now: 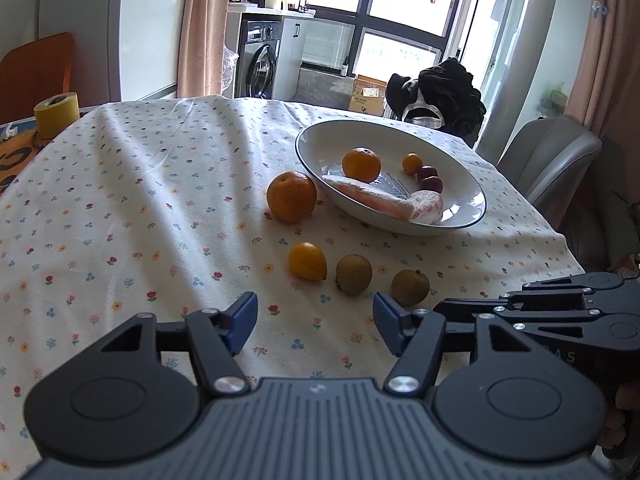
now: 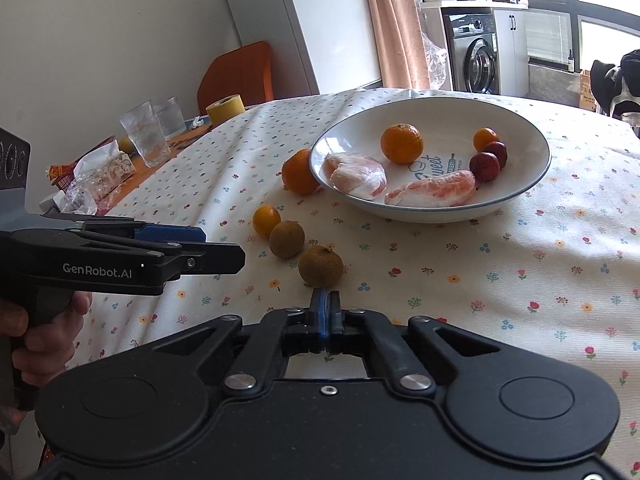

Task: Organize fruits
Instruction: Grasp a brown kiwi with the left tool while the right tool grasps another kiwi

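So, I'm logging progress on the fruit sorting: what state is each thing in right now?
Left gripper: jaws open, empty.
Right gripper: jaws shut, empty.
Bowl: upright, part filled.
Orange in bowl: whole.
Pomelo wedges: peeled, in bowl.
Red fruits: in bowl.
Big orange: on cloth, beside bowl.
Small orange: on cloth.
Two brown fruits: on cloth.
Glasses: upright.

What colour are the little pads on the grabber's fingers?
Blue. The left gripper has blue pads on black fingers, clearest in the left wrist view.
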Motion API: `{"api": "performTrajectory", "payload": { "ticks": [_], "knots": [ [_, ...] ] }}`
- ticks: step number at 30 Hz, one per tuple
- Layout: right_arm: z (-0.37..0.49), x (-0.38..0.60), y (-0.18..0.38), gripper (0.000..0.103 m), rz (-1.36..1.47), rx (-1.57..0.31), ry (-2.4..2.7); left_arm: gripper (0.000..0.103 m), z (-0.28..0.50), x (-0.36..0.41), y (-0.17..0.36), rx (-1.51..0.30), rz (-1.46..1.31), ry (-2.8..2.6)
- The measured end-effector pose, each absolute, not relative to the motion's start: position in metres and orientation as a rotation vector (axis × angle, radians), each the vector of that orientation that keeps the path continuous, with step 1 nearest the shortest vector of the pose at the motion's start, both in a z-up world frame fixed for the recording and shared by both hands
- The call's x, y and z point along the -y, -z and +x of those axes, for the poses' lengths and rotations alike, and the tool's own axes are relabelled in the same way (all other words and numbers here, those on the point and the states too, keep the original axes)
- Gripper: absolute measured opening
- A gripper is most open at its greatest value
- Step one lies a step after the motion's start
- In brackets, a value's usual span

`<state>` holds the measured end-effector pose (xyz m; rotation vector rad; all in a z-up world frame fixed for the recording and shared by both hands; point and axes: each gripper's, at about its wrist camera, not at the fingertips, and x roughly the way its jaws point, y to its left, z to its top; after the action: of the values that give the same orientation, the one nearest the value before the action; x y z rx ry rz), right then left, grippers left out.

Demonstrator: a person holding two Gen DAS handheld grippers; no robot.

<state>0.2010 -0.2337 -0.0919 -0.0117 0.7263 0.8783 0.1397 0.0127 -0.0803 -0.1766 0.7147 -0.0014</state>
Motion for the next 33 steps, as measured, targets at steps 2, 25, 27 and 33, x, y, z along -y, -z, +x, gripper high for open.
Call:
{"api": "performTrajectory", "payload": {
  "ticks": [2,25,27,33],
  "knots": [
    [0.203,0.237,0.092,0.000,-0.007,-0.726,-0.873,0.062,0.143,-0.010,0.081,-0.717,-0.172,0.006],
    [0.215,0.215,0.089,0.041,-0.024,-0.687,-0.934,0.039,0.164,0.000,0.081,-0.723,-0.176,0.027],
    [0.218,0.214,0.091,0.024,-0.015,-0.703,-0.935,0.035,0.164,0.000,0.081,-0.722,-0.183,0.034],
    [0.217,0.224,0.091,0.025,-0.011,-0.703,-0.924,0.033,0.172,0.006,0.083,-0.733,-0.176,0.052]
  ]
}}
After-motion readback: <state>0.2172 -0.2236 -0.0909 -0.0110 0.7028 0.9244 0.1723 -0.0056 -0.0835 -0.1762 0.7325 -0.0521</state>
